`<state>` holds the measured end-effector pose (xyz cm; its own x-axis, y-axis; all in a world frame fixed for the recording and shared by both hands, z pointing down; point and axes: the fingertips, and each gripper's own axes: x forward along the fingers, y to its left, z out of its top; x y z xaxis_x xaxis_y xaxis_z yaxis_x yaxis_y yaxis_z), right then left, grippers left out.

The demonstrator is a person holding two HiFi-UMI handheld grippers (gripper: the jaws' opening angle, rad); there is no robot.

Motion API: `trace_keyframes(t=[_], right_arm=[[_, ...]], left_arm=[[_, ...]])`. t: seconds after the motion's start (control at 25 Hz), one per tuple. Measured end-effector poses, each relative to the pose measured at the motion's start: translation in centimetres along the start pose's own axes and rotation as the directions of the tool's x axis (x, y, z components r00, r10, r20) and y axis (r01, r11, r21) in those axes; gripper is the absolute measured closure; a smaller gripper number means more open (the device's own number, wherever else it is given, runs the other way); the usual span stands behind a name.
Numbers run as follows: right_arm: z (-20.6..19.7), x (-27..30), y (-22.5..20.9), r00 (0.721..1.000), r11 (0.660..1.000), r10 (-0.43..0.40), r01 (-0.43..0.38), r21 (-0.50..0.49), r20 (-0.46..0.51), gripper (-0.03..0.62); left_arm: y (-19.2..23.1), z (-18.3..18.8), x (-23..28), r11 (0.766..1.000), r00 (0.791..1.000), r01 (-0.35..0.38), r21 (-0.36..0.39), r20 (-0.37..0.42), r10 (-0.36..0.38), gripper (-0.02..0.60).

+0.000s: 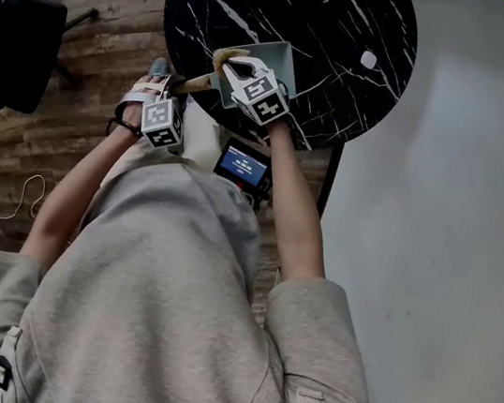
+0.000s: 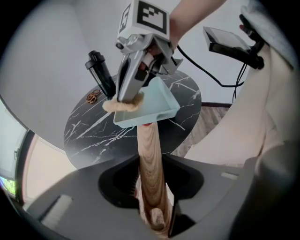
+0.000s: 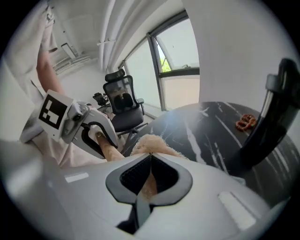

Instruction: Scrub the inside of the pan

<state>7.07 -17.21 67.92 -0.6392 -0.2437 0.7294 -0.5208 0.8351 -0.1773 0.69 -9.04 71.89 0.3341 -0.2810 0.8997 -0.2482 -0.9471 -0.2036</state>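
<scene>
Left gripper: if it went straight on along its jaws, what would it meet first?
Probably the pale blue pan: the wooden handle clamped in its jaws runs straight to it.

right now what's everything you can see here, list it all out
pan: one, pale blue, wooden handle, over the table's near edge
scrub pad: one, beige, at the pan's rim
table: one, round, black marble
upright object: one, black, on the table, kind unclear
twisted item: one, brown, beside the upright object
small item: one, white, on the table
office chair: one, black, on the wood floor
cable: one, white, on the floor
screen: one, lit blue, at the person's front
left gripper: shut on the handle
right gripper: shut on the scrub pad
</scene>
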Motion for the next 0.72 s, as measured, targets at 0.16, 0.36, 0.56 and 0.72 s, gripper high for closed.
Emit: trace_keyframes(t=[0.16,0.36,0.56,0.72], right_arm=[[-1.7,-4.1,-5.5,0.959,0.949,-0.275,0.258,-0.183,-0.07,0.571],[-6.8,-5.2,-10.5,0.858,0.867,-0.448,0.348,-0.357,-0.252,0.571],[-9.1,-3.4,-10.3,0.833,0.864,-0.44,0.291,-0.41,-0.335,0.571],[-9.4,-3.0,-9.9,0.825,0.88,-0.439,0.315,-0.356,-0.355,0.574]], left_arm=[[-0.1,0.1,0.0,1.0,1.0,0.005,-0.008,0.003,-0.005,0.445],[-0.1,0.1,0.1,1.0,1.0,0.006,-0.016,0.006,-0.006,0.445],[0.0,0.0,0.1,0.996,0.999,0.043,-0.076,0.022,-0.041,0.445],[0.0,-0.1,-0.1,0.993,0.999,0.039,-0.112,0.029,-0.036,0.445]])
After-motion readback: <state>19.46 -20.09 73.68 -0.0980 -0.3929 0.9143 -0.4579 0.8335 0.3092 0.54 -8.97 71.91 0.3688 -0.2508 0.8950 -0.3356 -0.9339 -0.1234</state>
